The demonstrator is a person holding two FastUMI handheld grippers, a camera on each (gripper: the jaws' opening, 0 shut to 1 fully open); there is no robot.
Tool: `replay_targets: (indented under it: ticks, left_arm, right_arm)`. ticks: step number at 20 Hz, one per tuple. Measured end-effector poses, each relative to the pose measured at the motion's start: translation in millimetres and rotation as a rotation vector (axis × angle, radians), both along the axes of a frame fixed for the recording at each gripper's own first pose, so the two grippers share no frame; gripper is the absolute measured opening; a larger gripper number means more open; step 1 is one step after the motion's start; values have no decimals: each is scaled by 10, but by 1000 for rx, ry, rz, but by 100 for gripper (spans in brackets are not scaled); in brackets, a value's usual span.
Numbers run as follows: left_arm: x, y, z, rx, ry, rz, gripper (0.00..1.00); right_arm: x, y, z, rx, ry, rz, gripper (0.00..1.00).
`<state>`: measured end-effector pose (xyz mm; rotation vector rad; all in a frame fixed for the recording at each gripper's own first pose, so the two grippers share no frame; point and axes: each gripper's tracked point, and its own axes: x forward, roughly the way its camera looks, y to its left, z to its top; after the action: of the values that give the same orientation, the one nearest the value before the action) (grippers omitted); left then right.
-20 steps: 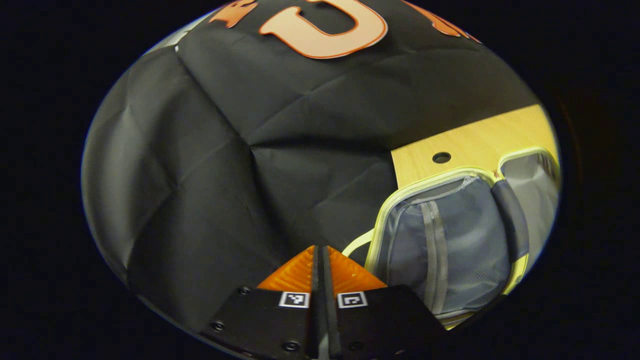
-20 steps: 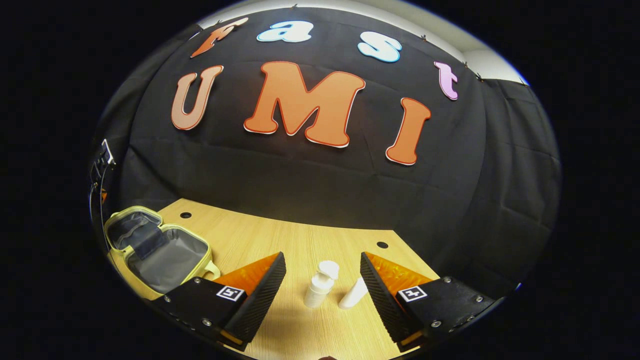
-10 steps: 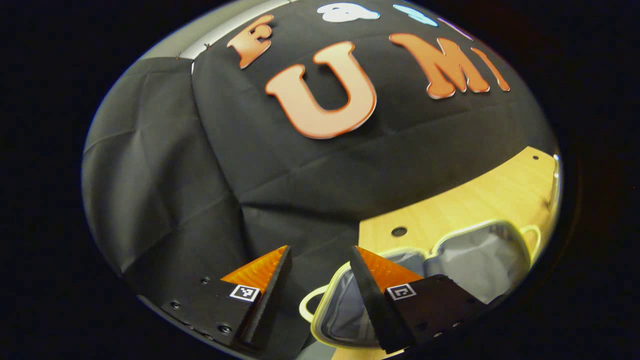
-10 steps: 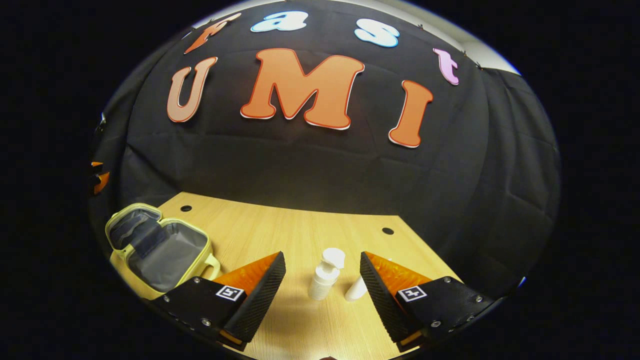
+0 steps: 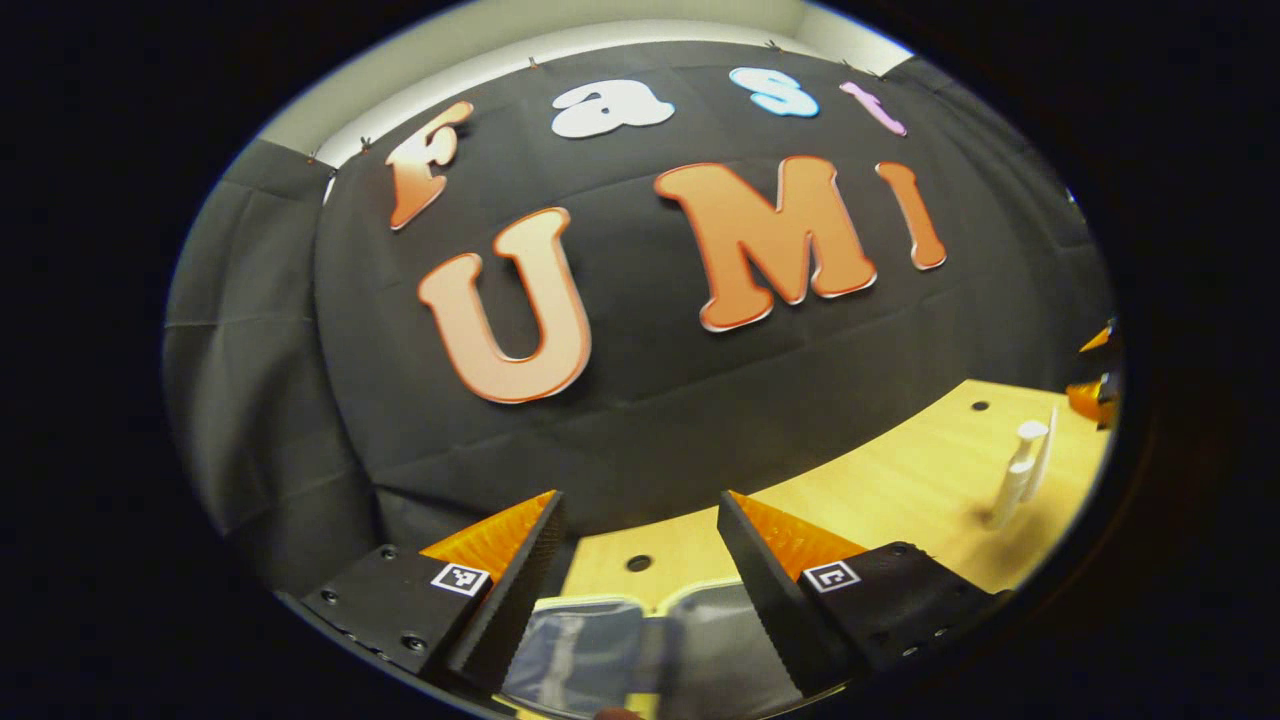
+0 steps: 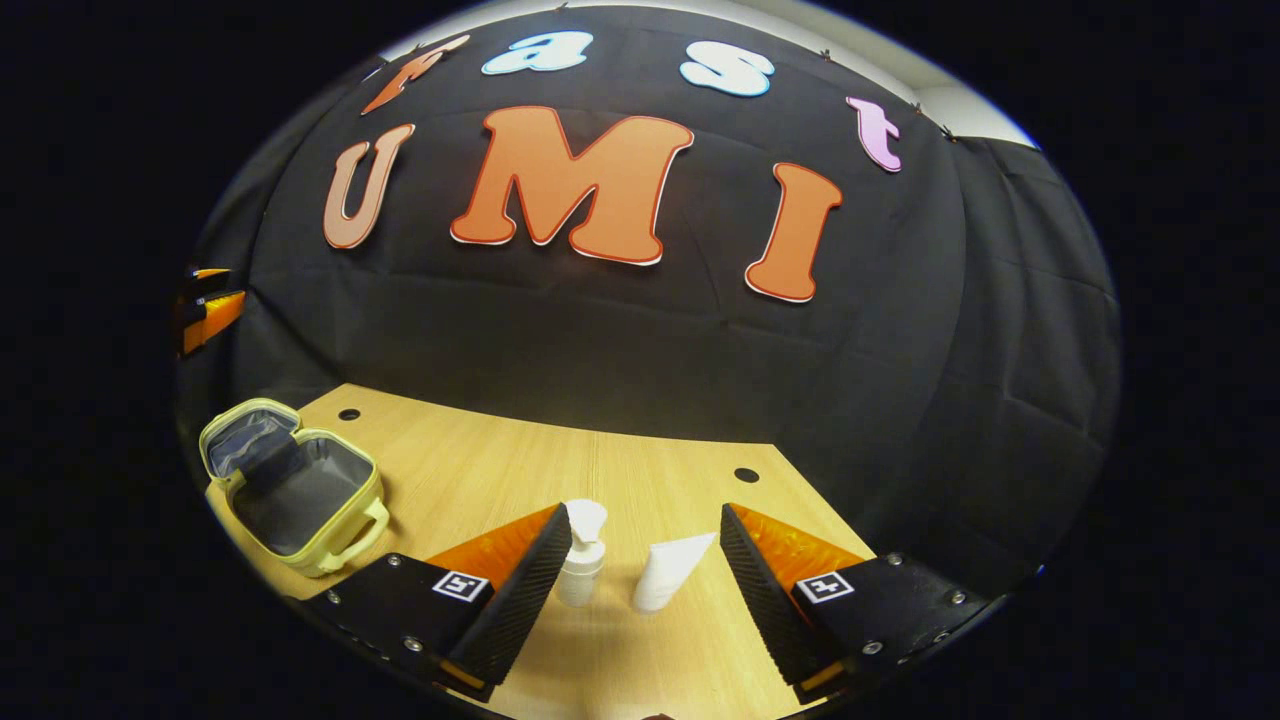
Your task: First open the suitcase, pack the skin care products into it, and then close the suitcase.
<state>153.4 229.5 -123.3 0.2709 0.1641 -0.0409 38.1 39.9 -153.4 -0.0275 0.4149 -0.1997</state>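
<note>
the suitcase [image 6: 295, 490] lies already open on the table [image 6: 480, 480], so i judge the step in hand is the packing, and it starts now with the first product. the right gripper [image 6: 645, 575] has its fingers wide apart and holds nothing. just ahead of it stand the two skin care products: the pump bottle [image 6: 581, 568] close beside its left finger, and the white tube [image 6: 668, 572] in the middle of the gap, a little tilted. the suitcase is far to the left of this gripper, near the table edge.

the left gripper [image 5: 640, 590] is also spread apart and empty, and the open suitcase [image 5: 640, 640] lies right below and between its fingers. the products [image 5: 1020, 470] are far to its right.

the next move, i think, calls for going forward and closing on one product only. the two stand near each other, so a finger may knock the other one over. nothing else stands in the way on the table.
</note>
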Motion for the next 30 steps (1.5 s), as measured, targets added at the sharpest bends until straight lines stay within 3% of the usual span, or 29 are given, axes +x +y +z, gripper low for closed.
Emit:
replay_targets:
  ticks: [7,11,14,17,23,30]
  left_arm:
    - [-63,-1522,-218,-131,72,-185,99]
    - [-117,-2164,-467,-182,131,-258,98]
    - [-138,-2696,-786,-224,218,-318,99]
    - [-186,-3170,-1250,-208,334,-397,99]
    - [-281,-3678,-1694,-162,488,-483,99]
    - [-243,-3959,-2264,-168,655,-492,99]
  right_arm:
    - [-11,-419,-268,22,27,-20,96]
    - [9,-504,-376,30,35,0,96]
    - [24,-514,-540,52,60,28,96]
    - [27,-497,-780,78,110,57,96]
    - [22,-577,-1137,97,183,98,96]
    - [12,-595,-1464,126,243,128,96]
